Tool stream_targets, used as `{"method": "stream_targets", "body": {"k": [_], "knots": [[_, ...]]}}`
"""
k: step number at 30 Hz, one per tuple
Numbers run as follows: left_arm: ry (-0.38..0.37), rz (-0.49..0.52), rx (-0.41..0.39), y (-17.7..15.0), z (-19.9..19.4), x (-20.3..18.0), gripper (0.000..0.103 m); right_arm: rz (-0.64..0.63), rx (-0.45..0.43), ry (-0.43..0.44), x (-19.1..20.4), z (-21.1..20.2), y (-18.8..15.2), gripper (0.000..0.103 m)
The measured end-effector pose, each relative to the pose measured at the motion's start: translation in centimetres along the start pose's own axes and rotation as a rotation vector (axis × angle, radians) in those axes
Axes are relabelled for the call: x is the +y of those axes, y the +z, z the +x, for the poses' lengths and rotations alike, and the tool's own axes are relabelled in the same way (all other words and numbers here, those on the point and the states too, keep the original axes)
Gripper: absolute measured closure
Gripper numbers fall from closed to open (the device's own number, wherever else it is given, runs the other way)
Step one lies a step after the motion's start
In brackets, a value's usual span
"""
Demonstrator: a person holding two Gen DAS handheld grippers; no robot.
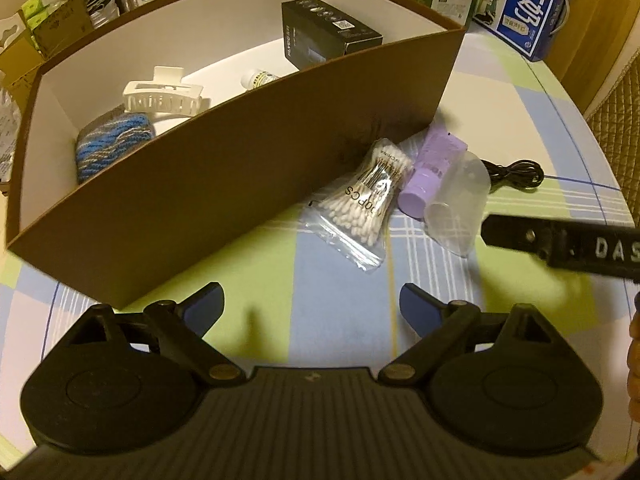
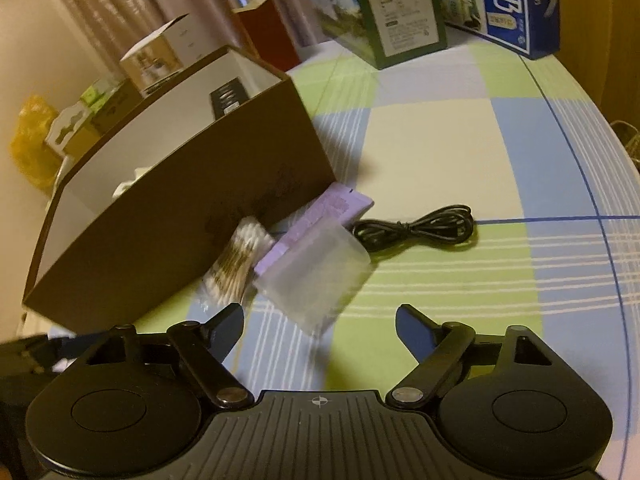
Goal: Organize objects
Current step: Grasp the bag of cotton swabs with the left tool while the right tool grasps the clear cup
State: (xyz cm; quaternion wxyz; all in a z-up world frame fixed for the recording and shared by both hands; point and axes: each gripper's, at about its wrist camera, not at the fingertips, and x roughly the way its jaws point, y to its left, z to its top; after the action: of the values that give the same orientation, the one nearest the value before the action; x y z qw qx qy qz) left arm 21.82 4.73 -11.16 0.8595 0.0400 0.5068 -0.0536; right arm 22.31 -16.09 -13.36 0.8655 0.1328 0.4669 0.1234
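A brown box (image 1: 248, 184) (image 2: 168, 216) with white inner walls holds a black carton (image 1: 328, 32), a white hair clip (image 1: 162, 96), a small bottle (image 1: 258, 79) and a blue knitted item (image 1: 112, 144). Outside its near wall lie a bag of cotton swabs (image 1: 360, 204) (image 2: 236, 264), a purple tube (image 1: 432, 172) (image 2: 316, 216), a clear plastic cup (image 1: 460, 208) (image 2: 320, 276) on its side and a coiled black cable (image 1: 516, 174) (image 2: 420, 226). My left gripper (image 1: 312, 308) is open, short of the swabs. My right gripper (image 2: 320, 332) is open, just short of the cup.
Milk cartons (image 1: 532, 4) (image 2: 516, 0) and a green carton (image 2: 396, 8) stand at the table's back. Small boxes (image 1: 52, 24) (image 2: 160, 56) sit beyond the brown box. The checked tablecloth (image 2: 440, 140) stretches bare to the right. The other gripper's body (image 1: 568, 244) reaches in from the right.
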Motion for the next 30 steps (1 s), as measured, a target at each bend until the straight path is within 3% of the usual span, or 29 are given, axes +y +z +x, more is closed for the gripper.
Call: {"method": "stream_targets", "body": {"k": [10,12,14,16,21,28,30], "knots": [[0.004,0.03,0.021,1.2,2.2,-0.1,0.013,0.047,-0.008,-0.051,1.0,3.4,1.6,0.023],[0.005,0.039,0.023,1.4,2.5,-0.2,0.013,0.038,0.009,-0.059,1.0,3.9,1.5,0.027],[0.003,0.052,0.022,1.5,2.8,-0.4,0.014,0.015,0.044,-0.062,0.9,4.3,1.4,0.04],[-0.002,0.062,0.02,1.7,3.0,-0.6,0.014,-0.013,0.052,-0.067,0.7,4.2,1.2,0.041],[-0.03,0.113,-0.002,2.3,3.5,-1.6,0.02,-0.103,0.065,-0.085,-0.1,3.3,0.6,0.047],[-0.061,0.219,-0.059,2.9,4.4,-3.4,0.032,-0.098,0.082,-0.134,-3.3,1.7,-0.1,0.055],[-0.059,0.244,-0.07,2.9,5.0,-3.7,0.04,-0.085,0.076,-0.145,-4.3,1.1,-0.3,0.058]]}}
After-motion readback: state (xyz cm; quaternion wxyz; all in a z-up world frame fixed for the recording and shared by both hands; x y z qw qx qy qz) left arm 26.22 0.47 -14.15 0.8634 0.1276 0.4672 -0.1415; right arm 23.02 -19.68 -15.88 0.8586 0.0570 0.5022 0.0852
